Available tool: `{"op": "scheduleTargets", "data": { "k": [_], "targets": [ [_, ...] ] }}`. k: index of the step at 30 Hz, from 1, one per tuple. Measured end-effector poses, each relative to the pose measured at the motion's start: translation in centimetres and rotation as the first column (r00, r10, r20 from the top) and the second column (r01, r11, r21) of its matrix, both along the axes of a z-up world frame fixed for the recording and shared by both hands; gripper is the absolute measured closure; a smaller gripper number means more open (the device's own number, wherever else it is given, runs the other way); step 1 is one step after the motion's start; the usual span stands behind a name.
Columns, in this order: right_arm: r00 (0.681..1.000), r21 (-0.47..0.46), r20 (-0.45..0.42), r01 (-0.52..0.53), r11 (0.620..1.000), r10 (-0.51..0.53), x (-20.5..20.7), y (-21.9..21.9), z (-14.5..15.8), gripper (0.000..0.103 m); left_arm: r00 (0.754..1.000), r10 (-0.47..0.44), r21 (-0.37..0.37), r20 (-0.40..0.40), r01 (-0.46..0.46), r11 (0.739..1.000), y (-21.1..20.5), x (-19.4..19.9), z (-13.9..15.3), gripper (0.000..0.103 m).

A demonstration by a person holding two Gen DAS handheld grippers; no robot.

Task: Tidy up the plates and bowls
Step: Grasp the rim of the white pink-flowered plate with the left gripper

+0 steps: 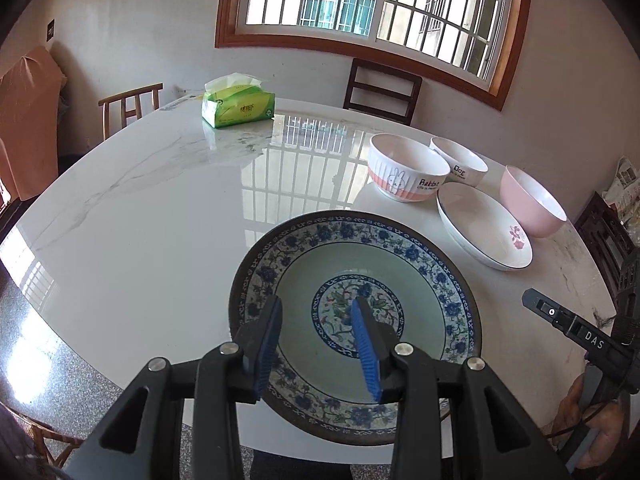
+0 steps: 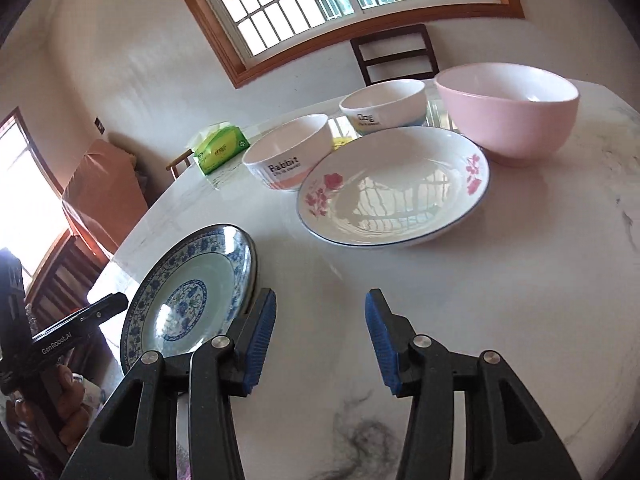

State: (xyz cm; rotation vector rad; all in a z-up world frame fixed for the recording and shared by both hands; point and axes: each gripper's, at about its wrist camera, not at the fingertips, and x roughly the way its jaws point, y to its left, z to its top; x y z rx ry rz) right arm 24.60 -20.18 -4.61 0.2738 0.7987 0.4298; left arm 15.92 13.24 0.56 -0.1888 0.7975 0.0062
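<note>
A blue-and-white patterned plate (image 1: pixel 420 276) lies at the near edge of the marble table (image 1: pixel 160 208). My left gripper (image 1: pixel 316 316) is open, its fingers spread just above the plate's middle. The plate also shows in the right wrist view (image 2: pixel 192 292), left of my right gripper (image 2: pixel 320 304), which is open and empty above bare table. A white plate with pink flowers (image 2: pixel 392 188) (image 1: pixel 484 228) lies ahead of it. Behind it stand a Rabbit bowl (image 2: pixel 288 156) (image 1: pixel 408 168), a Dog bowl (image 2: pixel 384 108) (image 1: pixel 460 160) and a pink bowl (image 2: pixel 512 108) (image 1: pixel 532 200).
A green tissue pack (image 1: pixel 238 106) sits at the far side of the table. Chairs (image 1: pixel 382 90) stand around it, under a barred window (image 1: pixel 376 0). The right gripper's body (image 1: pixel 580 332) shows at the right edge of the left wrist view.
</note>
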Motion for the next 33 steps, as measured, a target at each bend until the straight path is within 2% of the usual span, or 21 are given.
{"op": "scheduleTargets", "data": {
  "k": [2, 4, 7, 11, 13, 16, 18, 20, 23, 27, 33],
  "targets": [
    [0.999, 0.001, -0.016, 0.042, 0.999, -0.042, 0.2, -1.9, -0.6, 0.058, 0.999, -0.040, -0.027, -0.019, 0.040, 0.999, -1.0, 0.5, 0.1, 0.067],
    [0.997, 0.056, -0.034, 0.069, 0.996, -0.067, 0.4, -3.9, -0.9, 0.058, 0.995, -0.088, -0.057, -0.043, 0.086, 0.995, -2.2, 1.2, 0.3, 0.067],
    [0.993, 0.040, -0.021, 0.113, 0.993, -0.112, 1.2, -5.7, -0.6, 0.058, 0.987, -0.154, -0.101, -0.052, 0.148, 0.984, -4.2, 2.6, 0.9, 0.066],
    [0.988, 0.084, -0.053, 0.148, 0.985, -0.143, 3.1, -7.9, -1.4, 0.059, 0.973, -0.213, -0.151, -0.085, 0.199, 0.968, -7.0, 5.6, 1.3, 0.067],
    [0.986, 0.137, -0.087, 0.156, 0.978, -0.145, 4.2, -8.7, -1.9, 0.064, 0.967, -0.232, -0.174, -0.105, 0.211, 0.962, -8.0, 7.4, 1.3, 0.067],
    [0.983, 0.132, -0.087, 0.173, 0.976, -0.163, 5.6, -9.4, -1.9, 0.069, 0.960, -0.249, -0.189, -0.125, 0.224, 0.956, -9.5, 10.0, 1.6, 0.067],
    [0.983, 0.132, -0.079, 0.173, 0.976, -0.164, 6.4, -9.5, -1.8, 0.070, 0.958, -0.242, -0.181, -0.154, 0.214, 0.960, -10.4, 11.6, 1.2, 0.067],
    [0.983, 0.157, -0.100, 0.171, 0.973, -0.157, 7.2, -9.9, -2.1, 0.071, 0.951, -0.253, -0.205, -0.177, 0.216, 0.955, -10.9, 13.1, 0.6, 0.067],
    [0.981, 0.193, -0.122, 0.171, 0.966, -0.150, 8.3, -10.3, -2.4, 0.072, 0.948, -0.232, -0.205, -0.219, 0.187, 0.961, -11.3, 15.1, -0.5, 0.067],
    [0.981, 0.204, -0.120, 0.177, 0.963, -0.154, 9.5, -10.7, -2.4, 0.072, 0.941, -0.212, -0.247, -0.264, 0.146, 0.958, -11.1, 17.0, -2.0, 0.067],
    [0.979, 0.221, -0.154, 0.167, 0.961, -0.134, 11.2, -10.9, -3.0, 0.072, 0.942, -0.190, -0.240, -0.277, 0.124, 0.963, -11.5, 18.2, -3.0, 0.067]
  ]
}}
